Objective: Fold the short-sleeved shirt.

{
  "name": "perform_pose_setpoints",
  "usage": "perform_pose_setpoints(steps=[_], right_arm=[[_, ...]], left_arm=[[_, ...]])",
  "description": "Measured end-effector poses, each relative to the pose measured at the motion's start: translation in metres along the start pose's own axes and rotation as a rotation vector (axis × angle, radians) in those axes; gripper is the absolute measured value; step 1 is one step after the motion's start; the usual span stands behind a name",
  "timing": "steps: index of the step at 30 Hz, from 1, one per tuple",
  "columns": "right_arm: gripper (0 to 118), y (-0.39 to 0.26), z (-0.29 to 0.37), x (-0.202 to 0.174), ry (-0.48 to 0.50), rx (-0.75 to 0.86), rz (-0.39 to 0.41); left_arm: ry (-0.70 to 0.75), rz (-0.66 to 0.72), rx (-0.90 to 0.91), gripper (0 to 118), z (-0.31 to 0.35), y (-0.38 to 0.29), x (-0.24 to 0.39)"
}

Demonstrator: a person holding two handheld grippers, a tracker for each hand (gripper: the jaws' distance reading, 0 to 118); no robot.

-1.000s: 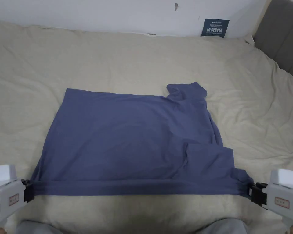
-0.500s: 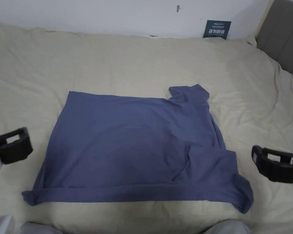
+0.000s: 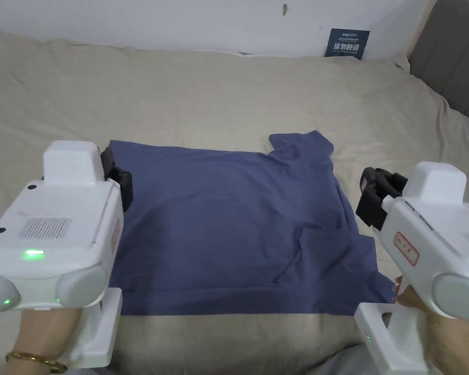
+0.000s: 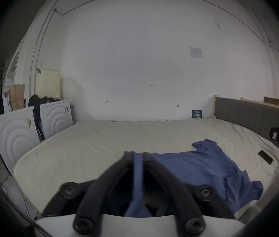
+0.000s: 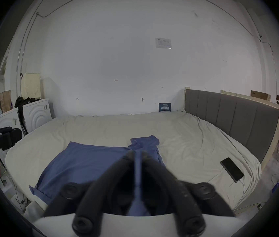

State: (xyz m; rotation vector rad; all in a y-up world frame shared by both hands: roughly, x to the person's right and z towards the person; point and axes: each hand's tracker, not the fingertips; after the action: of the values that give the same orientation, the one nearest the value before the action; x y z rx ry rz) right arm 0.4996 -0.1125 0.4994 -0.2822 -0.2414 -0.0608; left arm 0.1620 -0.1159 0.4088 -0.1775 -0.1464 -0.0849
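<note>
The blue shirt [image 3: 228, 229] lies spread flat on the beige bed [image 3: 219, 97], near its front edge, with one short sleeve [image 3: 302, 144] bunched at the far right corner. From the head view the left tongs [image 3: 117, 179] sit over the shirt's far left edge and the right tongs [image 3: 375, 195] hang just beside its right edge, but the white housings hide how the jaws stand. The gripper views settle that: the left tongs [image 4: 138, 157] show a narrow slit between nearly closed tips, with blue cloth seen through it, and the right tongs [image 5: 138, 153] look the same, aimed toward the sleeve. Neither pair visibly pinches fabric, though whether the tips touch the shirt I cannot tell. The right gripper view also picks up a dark phone [image 5: 232, 169] on the bed well right of the shirt, beside the grey headboard [image 5: 229, 110]
</note>
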Motion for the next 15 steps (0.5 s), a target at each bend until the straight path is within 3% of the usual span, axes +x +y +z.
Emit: perform_pose_setpoints(steps=[1,12,13,15], right_arm=[[3,0.000,0.000,-0.002,-0.006,0.007,-0.003],[1,0.008,0.010,-0.002,0.036,0.013,-0.049],[1,0.008,0.011,0.000,0.039,0.011,-0.049],[1,0.006,0.013,0.000,0.041,0.004,-0.045]], left_arm=[[-0.009,0.001,0.000,1,0.000,-0.001,0.000],[-0.108,0.042,-0.163,3,-0.010,-0.006,-0.017],[-0.146,0.095,-0.204,22,-0.015,-0.006,-0.024],[-0.149,0.187,-0.326,77,-0.026,-0.011,-0.039]])
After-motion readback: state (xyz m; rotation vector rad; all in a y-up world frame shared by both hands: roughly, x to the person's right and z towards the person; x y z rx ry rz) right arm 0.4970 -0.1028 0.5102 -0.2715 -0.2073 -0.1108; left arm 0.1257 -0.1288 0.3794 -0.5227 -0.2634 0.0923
